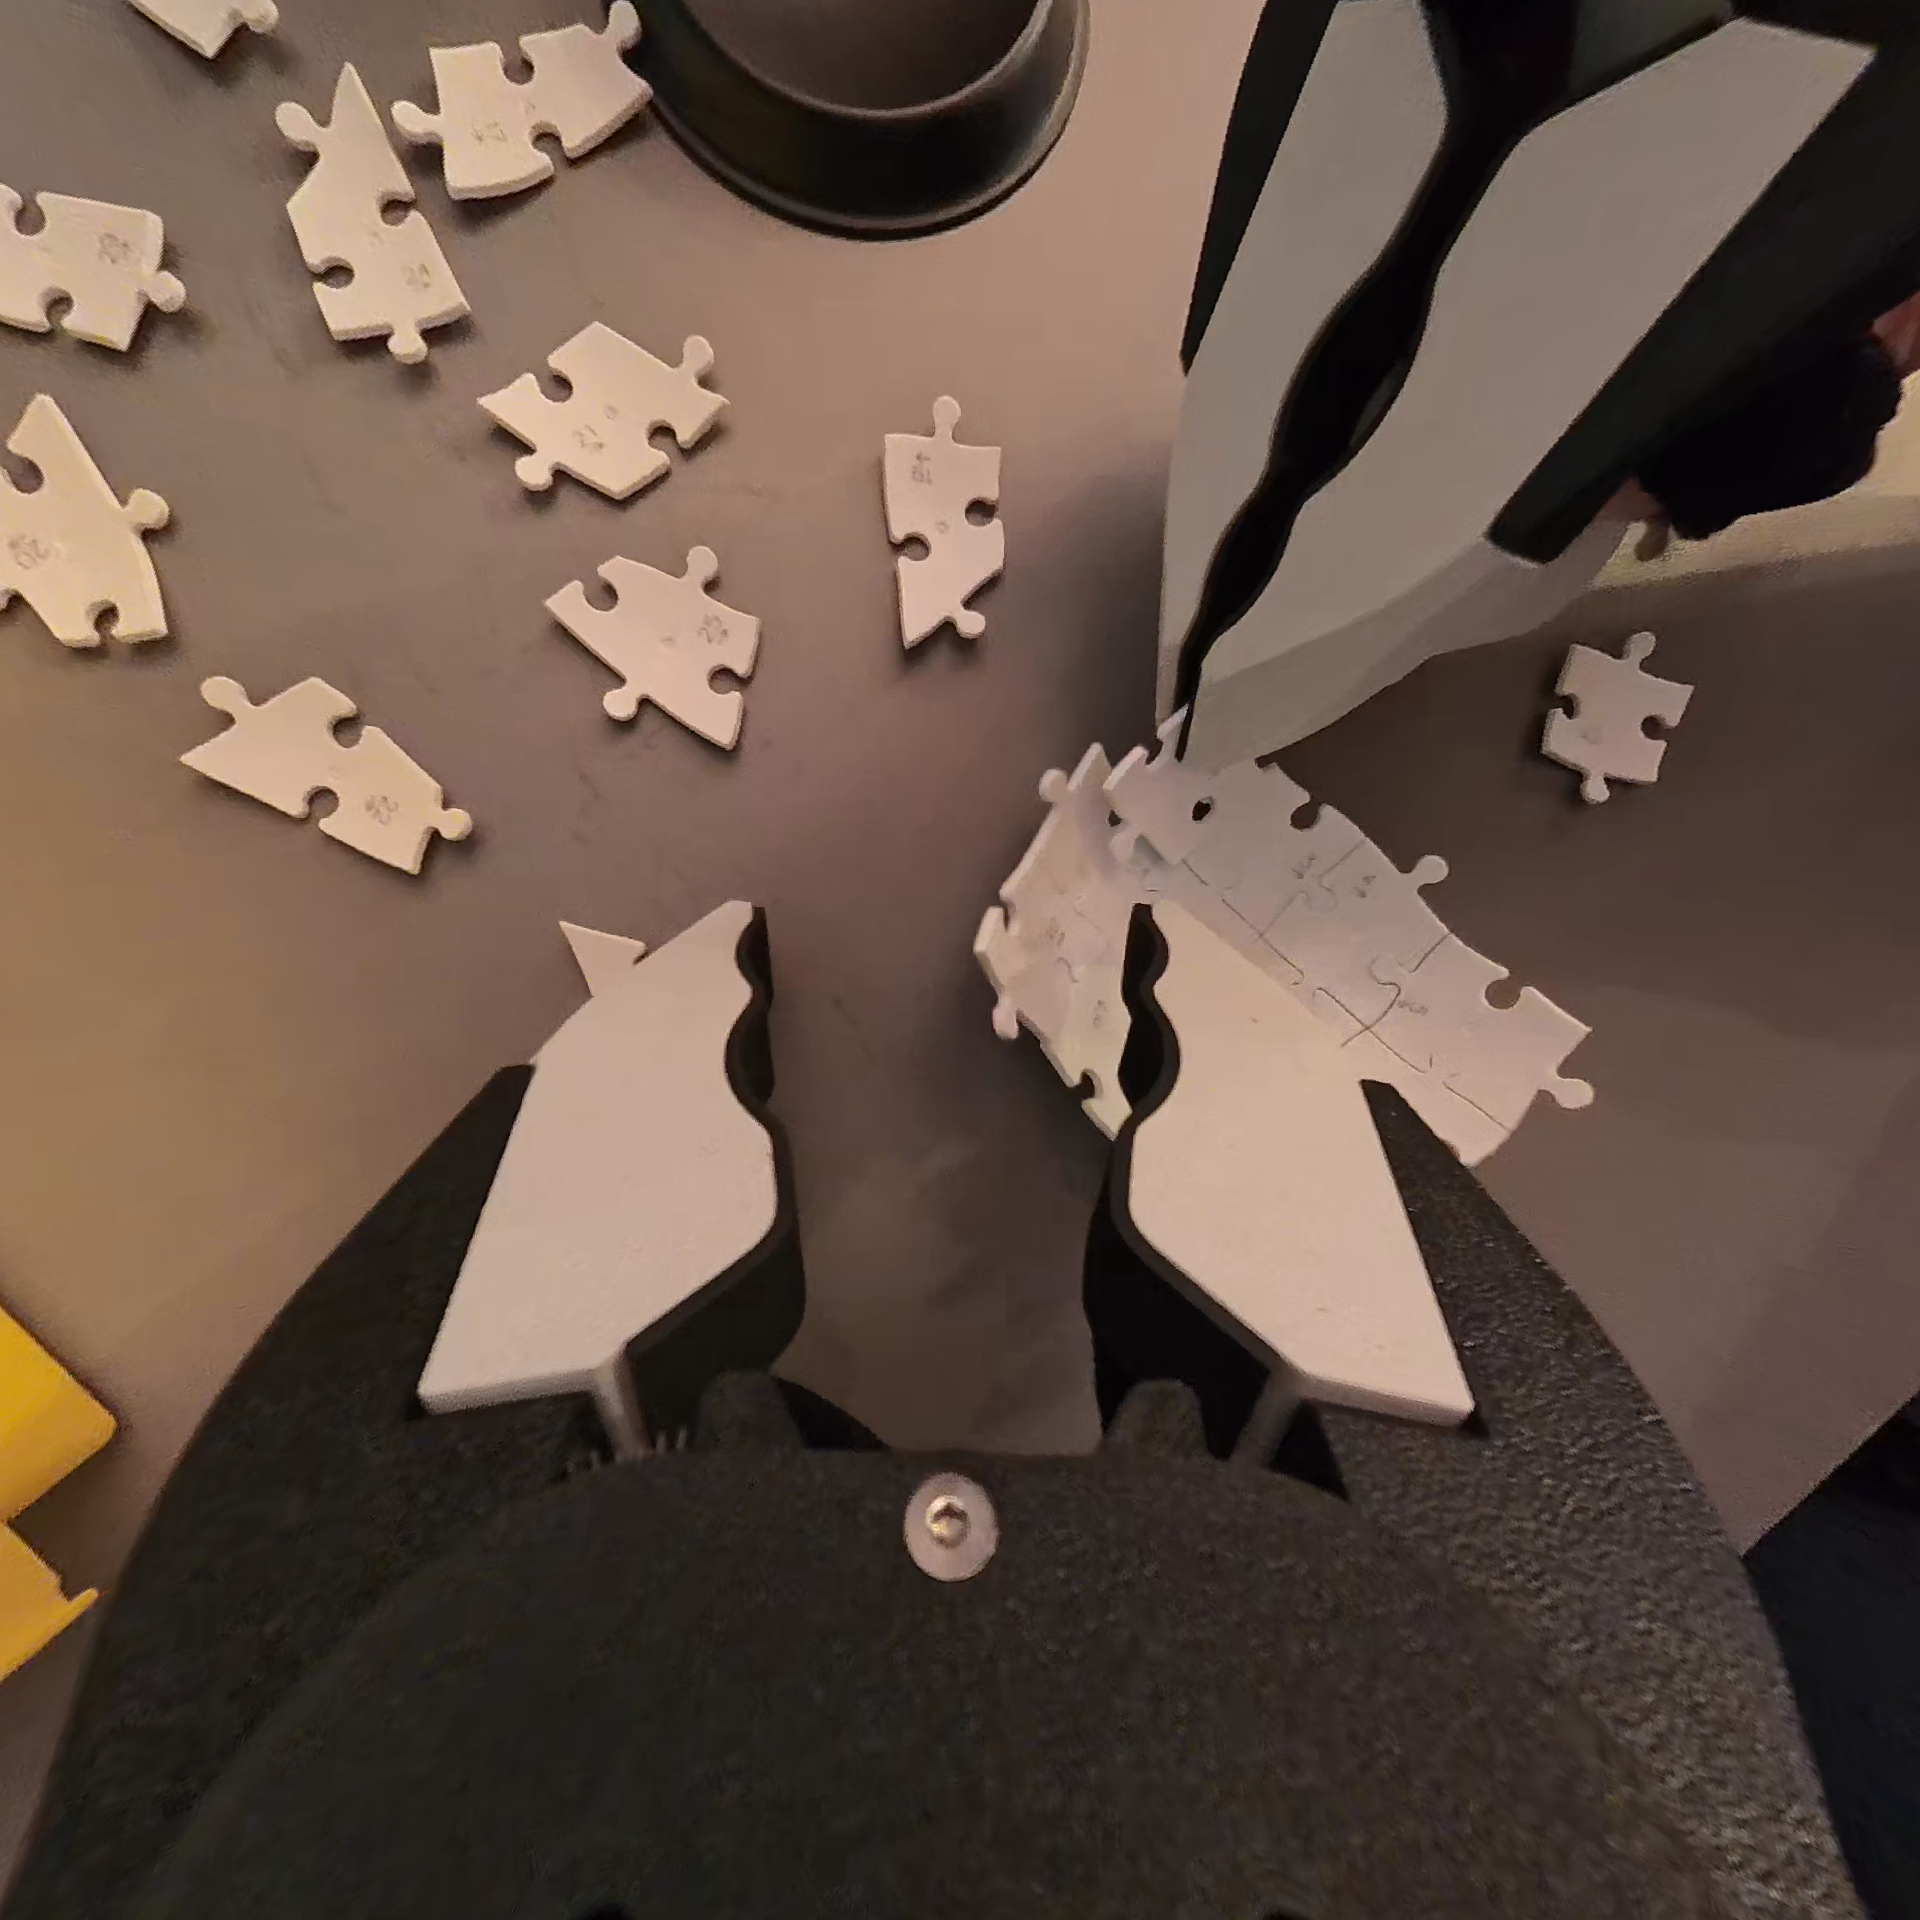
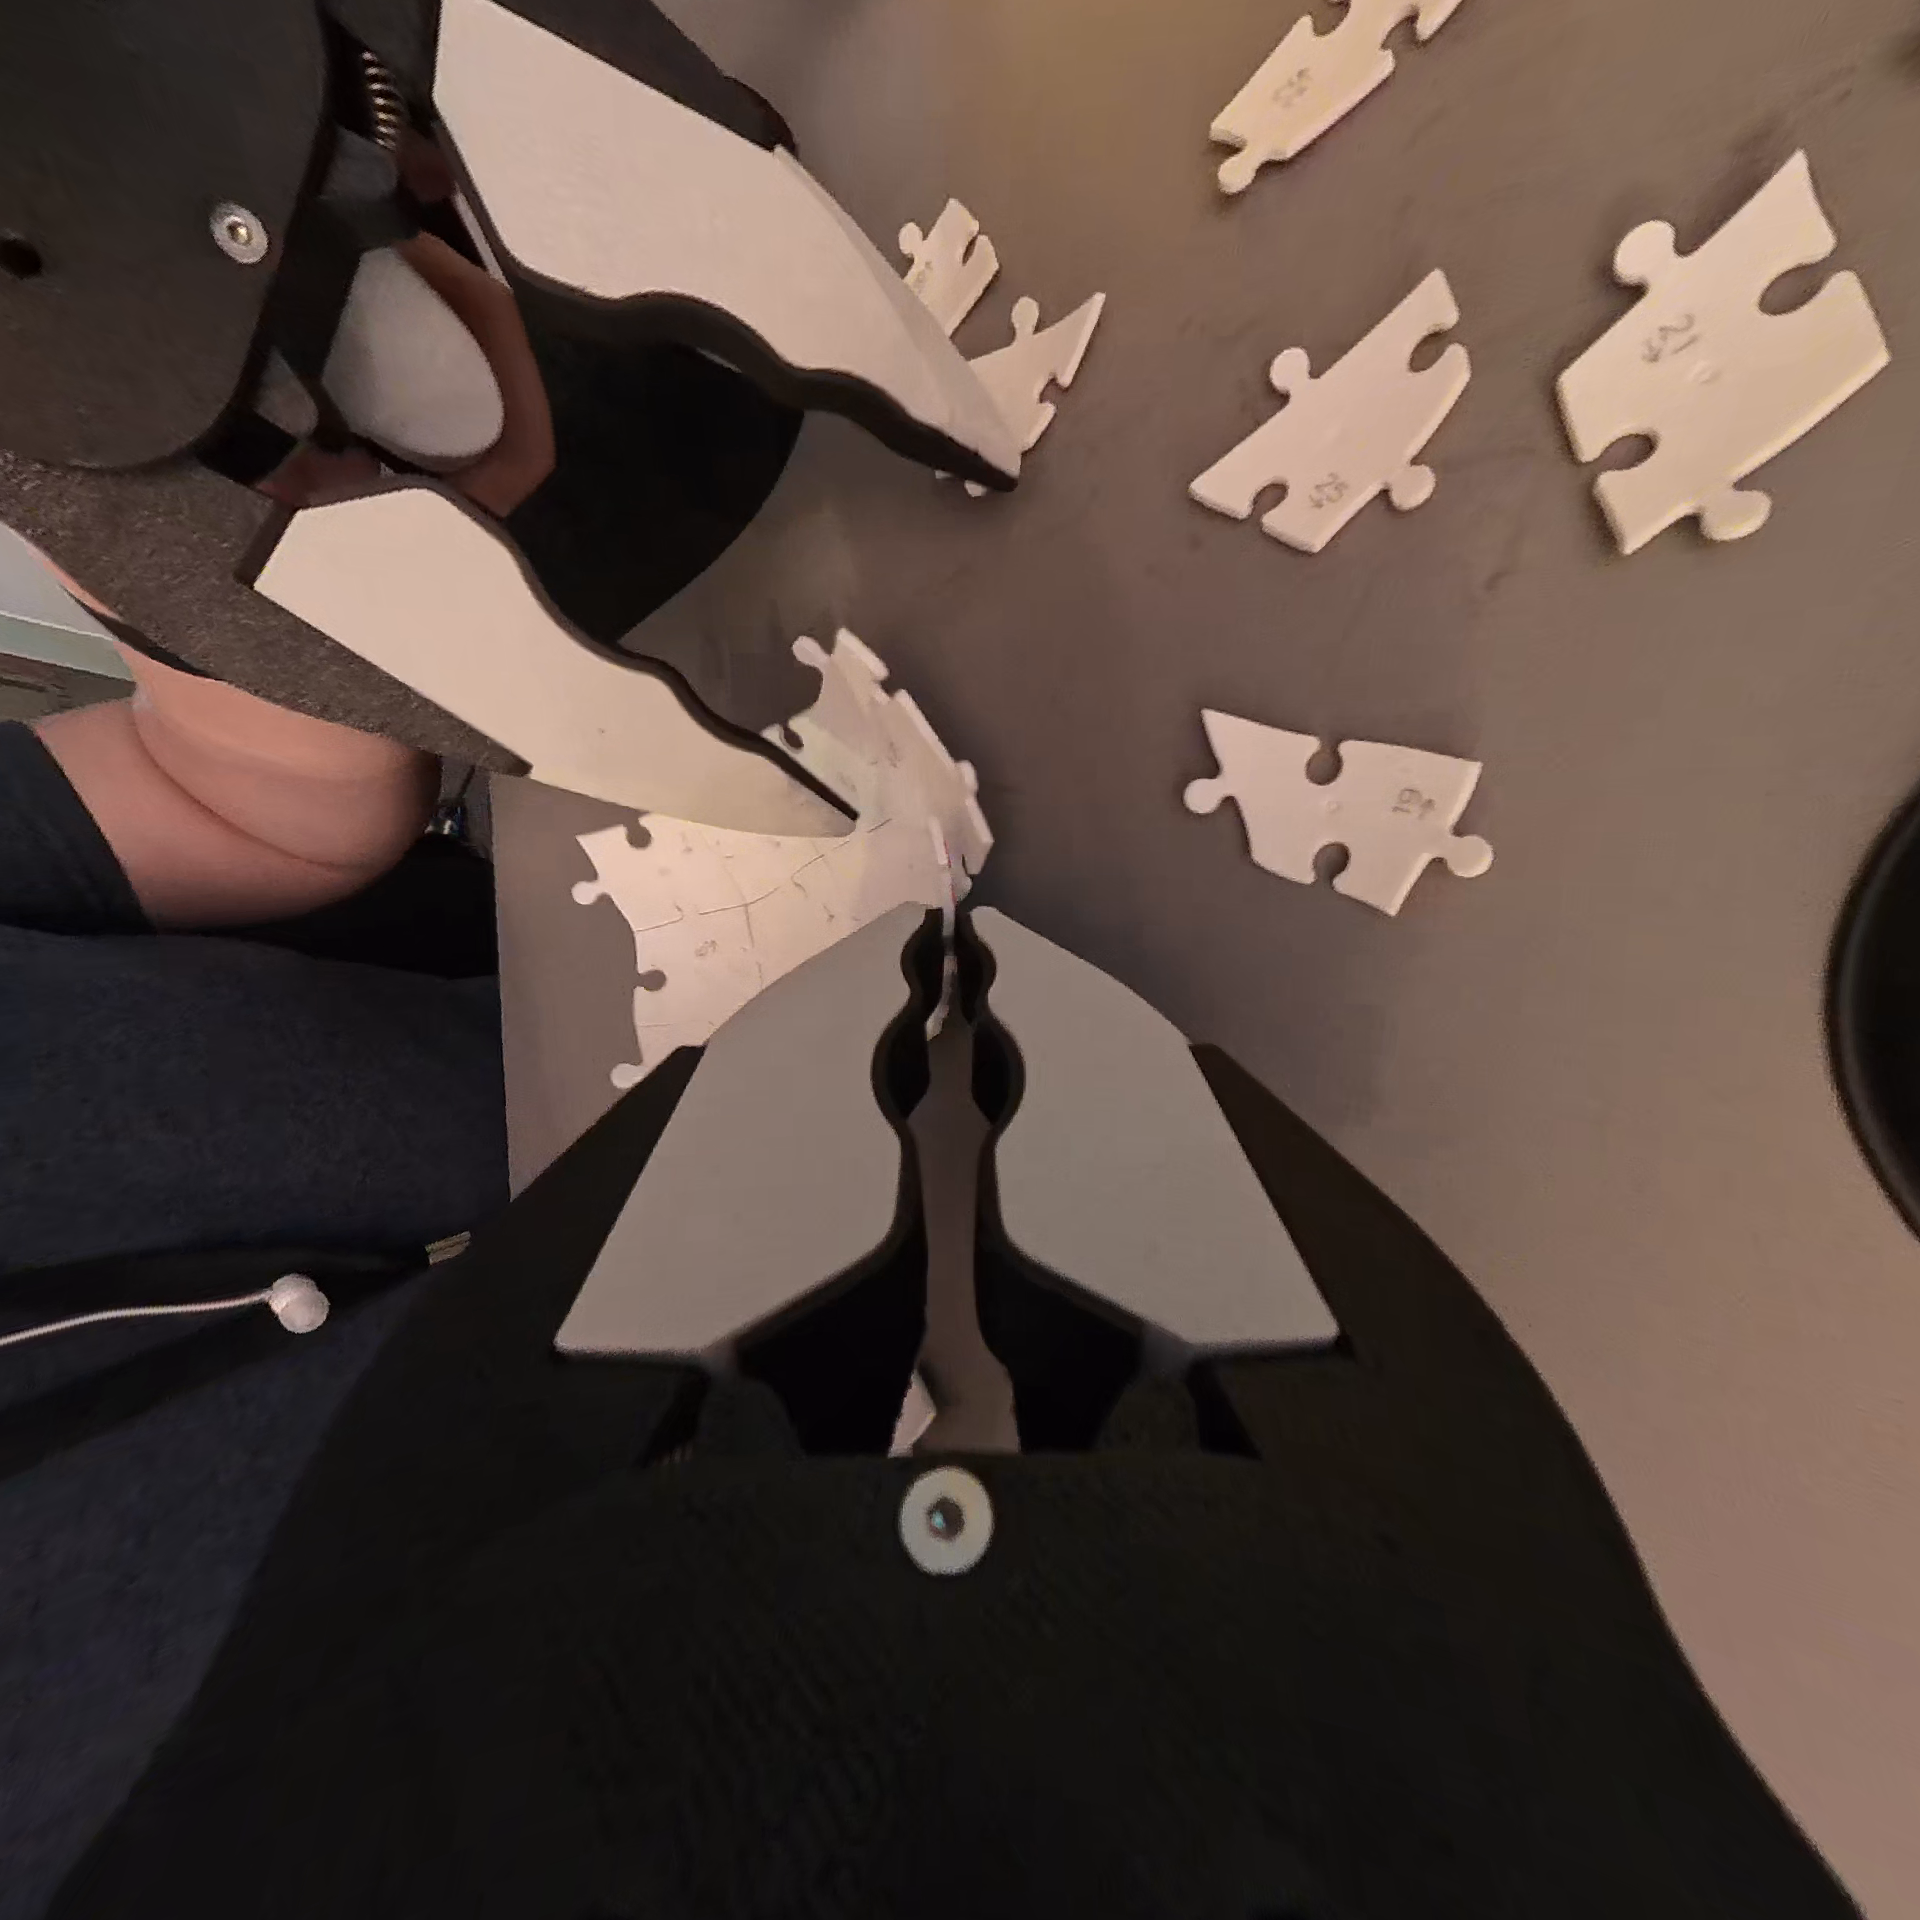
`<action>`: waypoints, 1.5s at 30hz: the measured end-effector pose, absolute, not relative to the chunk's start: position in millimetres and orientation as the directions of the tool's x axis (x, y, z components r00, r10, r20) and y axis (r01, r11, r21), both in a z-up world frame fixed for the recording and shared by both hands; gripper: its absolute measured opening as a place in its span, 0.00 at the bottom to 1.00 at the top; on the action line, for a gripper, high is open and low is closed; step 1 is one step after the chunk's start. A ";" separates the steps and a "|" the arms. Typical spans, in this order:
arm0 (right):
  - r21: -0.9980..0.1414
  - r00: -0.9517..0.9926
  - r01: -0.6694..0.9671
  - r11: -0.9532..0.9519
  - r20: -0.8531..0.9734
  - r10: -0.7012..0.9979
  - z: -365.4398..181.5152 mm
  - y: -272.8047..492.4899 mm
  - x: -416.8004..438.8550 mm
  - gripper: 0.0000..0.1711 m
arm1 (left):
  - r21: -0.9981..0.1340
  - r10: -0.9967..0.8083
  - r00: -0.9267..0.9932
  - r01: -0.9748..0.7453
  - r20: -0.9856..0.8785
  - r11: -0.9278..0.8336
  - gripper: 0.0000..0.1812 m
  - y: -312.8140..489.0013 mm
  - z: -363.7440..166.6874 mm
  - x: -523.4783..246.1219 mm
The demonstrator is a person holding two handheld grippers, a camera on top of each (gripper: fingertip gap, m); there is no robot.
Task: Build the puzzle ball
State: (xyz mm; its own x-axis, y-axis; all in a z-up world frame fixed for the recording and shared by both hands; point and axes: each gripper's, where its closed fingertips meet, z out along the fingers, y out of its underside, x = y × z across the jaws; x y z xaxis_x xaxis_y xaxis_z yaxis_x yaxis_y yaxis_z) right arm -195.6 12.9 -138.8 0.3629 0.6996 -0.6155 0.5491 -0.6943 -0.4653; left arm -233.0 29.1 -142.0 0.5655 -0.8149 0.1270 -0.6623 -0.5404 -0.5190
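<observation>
- Here, the right gripper (image 1: 1184, 717) has its fingers pinched almost together on the edge of a white piece at the top end of the joined strip (image 1: 1351, 935).
- The joined strip is a curved band of white puzzle pieces already clicked together. It sits near the counter (image 1: 935, 727) edge, close to the person's lap, and it looks tipped up, not flat.
- The left gripper (image 1: 951, 925) has its fingers wide apart and holds nothing. One finger tip (image 1: 1195, 987) is over the strip; I cannot tell if it is pressing on it.
- Many loose pieces (image 1: 613, 416) lie well apart on the counter to the left, plain side up. One more piece (image 1: 1610, 717) lies alone on the right.
- A black round rim (image 1: 862, 135) sits at the far side of the counter. A yellow thing (image 1: 42, 1434) peeks in at the left edge.
- The ball is far from done, I think. Only this short band is built.
- What could go wrong: the pinch is only on a thin edge, so the piece could slip out or twist.
- If the right gripper pulls or bends too hard, the joined tabs could pop apart.
- The strip is close to the counter edge, so a bump could knock it off.
</observation>
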 end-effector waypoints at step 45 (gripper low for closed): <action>-0.384 0.383 0.443 -0.810 -0.736 0.558 -148.2 20.9 -181.8 0.02 | -0.458 -0.803 0.583 -0.684 0.125 -0.568 0.32 12.6 -153.4 -230.5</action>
